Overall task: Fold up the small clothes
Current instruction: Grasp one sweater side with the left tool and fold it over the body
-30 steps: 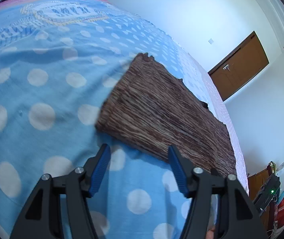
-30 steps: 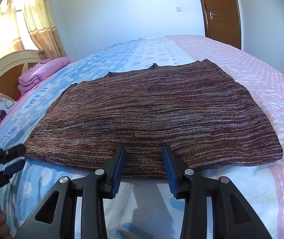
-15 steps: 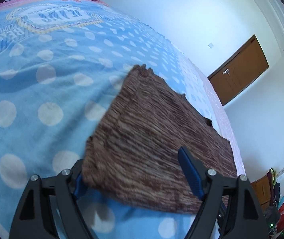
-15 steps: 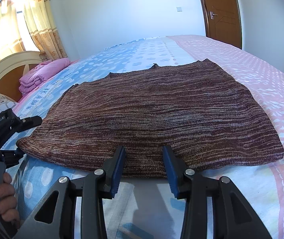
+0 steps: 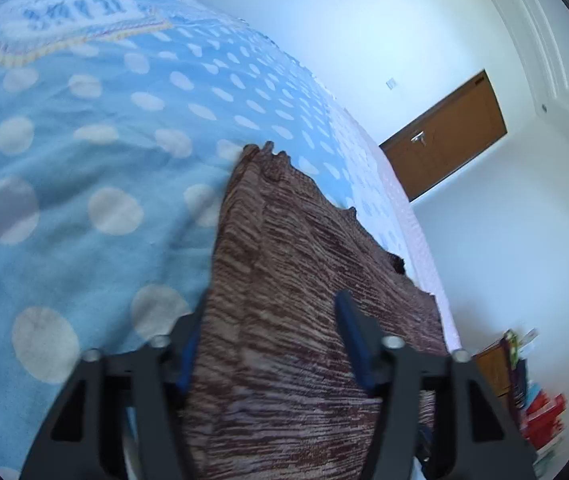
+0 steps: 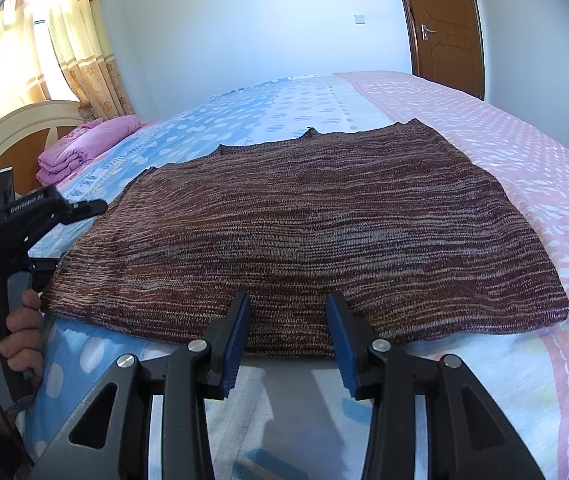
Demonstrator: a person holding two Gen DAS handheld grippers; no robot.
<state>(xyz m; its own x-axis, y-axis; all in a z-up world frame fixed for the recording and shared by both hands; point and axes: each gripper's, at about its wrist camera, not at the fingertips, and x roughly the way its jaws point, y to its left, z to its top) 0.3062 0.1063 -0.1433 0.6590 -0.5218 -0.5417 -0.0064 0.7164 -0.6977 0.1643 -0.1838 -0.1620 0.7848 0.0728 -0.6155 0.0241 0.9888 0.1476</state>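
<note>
Brown-and-grey striped knitted garment [image 6: 304, 232] lies spread flat on the bed, mostly on the blue polka-dot part of the bedsheet [image 5: 64, 184], its right edge reaching onto the pink patterned strip [image 6: 524, 168].

Left wrist view is motion-blurred. Left gripper [image 5: 264, 344], black with blue pads, has the garment's left edge between its fingers; its jaws have just been closing. The left blue pad [image 5: 188, 356] is mostly hidden behind the fabric, so I cannot tell whether the pads press the cloth. The lower garment edge is cut off by the frame. In the right wrist view the left gripper appears at the far left, a hand [image 6: 12, 320] around its handle, its tips hidden at the cloth edge.

Right gripper [image 6: 288, 332] sits at the garment's near hem, fingers parted to a moderate gap, pointing down at the hem. The tips overlap the hem in view; contact cannot be judged, and nothing is visibly pinched.

Writing: white lettering on the left gripper body reads roughly "GenRobot.AI". Large blue letters on the sheet's printed panel [image 5: 68, 16] are upside down and too blurred to read.

Background: folded pink blanket [image 6: 84, 148] by the cream headboard [image 6: 16, 128], patterned curtains [image 6: 44, 40], brown wooden door [image 6: 440, 24], white wall switch [image 6: 359, 19]. Coloured clutter [image 5: 532, 400] at the right edge is indistinct.
</note>
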